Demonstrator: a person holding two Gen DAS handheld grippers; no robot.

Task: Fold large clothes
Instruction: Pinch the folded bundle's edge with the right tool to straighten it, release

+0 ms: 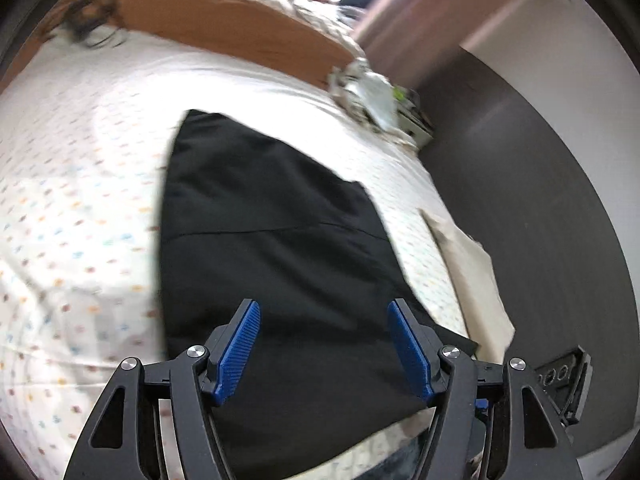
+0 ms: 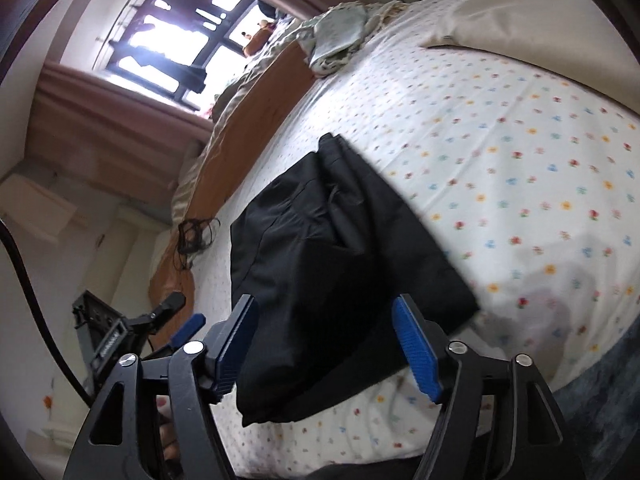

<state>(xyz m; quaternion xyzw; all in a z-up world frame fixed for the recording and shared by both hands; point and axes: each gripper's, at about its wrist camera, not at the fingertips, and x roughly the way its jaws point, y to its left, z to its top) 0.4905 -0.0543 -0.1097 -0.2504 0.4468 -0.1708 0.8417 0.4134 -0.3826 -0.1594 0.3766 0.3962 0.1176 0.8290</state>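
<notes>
The left gripper (image 1: pixel 324 346) and right gripper (image 2: pixel 326 344) hover with fingers apart, gripping nothing. The black garment (image 1: pixel 276 248) lies folded on the flowered bedsheet (image 1: pixel 80 200). Judged: a fold just released; next, regrasp an edge.

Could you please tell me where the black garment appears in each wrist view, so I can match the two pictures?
Left wrist: the black garment fills the centre, running down between the open left tool's fingers.
Right wrist: it lies centre-left, reaching down between the open right tool's fingers.
Shared landmark: the orange blanket along the bed's far edge.
</notes>
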